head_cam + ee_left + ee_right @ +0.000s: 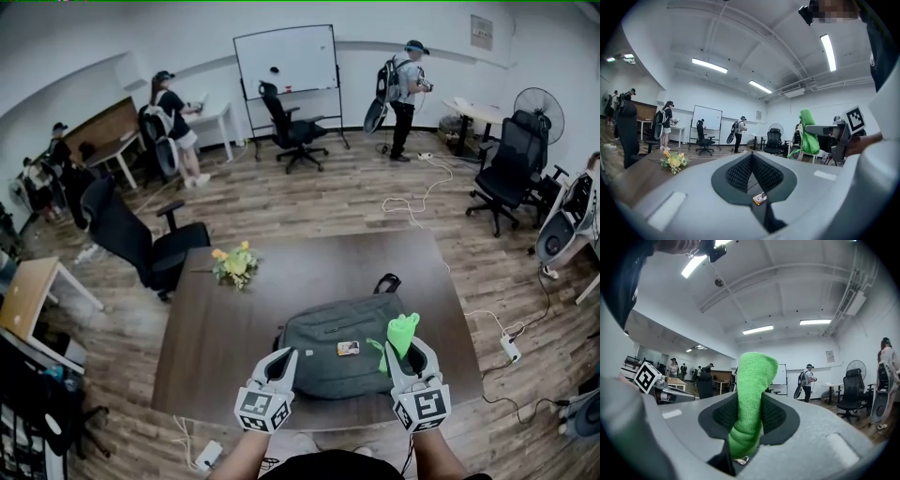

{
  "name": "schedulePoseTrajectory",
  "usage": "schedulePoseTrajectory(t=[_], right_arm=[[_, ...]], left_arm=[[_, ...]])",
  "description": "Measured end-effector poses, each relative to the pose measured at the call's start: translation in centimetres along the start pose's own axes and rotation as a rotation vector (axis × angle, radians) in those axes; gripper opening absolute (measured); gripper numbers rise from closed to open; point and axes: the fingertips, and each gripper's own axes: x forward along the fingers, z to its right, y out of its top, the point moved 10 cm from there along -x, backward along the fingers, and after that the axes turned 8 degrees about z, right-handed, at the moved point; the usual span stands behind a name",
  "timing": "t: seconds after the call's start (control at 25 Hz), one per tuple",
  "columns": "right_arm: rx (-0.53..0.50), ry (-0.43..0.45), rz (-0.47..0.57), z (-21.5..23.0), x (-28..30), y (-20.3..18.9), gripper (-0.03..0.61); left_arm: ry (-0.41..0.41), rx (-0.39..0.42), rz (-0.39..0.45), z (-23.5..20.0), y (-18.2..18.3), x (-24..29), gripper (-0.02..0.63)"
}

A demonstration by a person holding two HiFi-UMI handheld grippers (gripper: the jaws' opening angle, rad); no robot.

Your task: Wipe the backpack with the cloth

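A grey-green backpack (319, 366) lies flat on the near half of the dark brown table (216, 328), with a small orange tag (348, 349) on its front. My right gripper (405, 349) hovers over the backpack's right end, shut on a green cloth (401, 333) that stands up from its jaws. In the right gripper view the cloth (752, 390) fills the gap of the right gripper (750, 406). My left gripper (279, 360) hangs over the backpack's left end, its jaws together and empty. The left gripper (751, 159) view shows the cloth (809, 137) off to the right.
A bunch of yellow flowers (234, 264) lies on the table beyond the backpack. A black office chair (141, 246) stands at the table's far left corner. A cable and power strip (511, 349) run over the floor to the right. Several people stand at the back.
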Motion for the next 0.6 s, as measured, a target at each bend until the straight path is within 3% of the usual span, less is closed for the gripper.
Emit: schedulePoseTrajectory(t=[0.32, 0.6], right_arm=[[-0.031, -0.006, -0.013, 0.2, 0.0, 0.1, 0.106], [-0.07, 0.044, 0.039, -0.8, 0.2, 0.9, 0.1]], left_arm=[[-0.012, 0.053, -0.011, 1.1, 0.2, -0.5, 0.02], [0.0, 0.042, 0.004, 1.5, 0.7, -1.3, 0.02]])
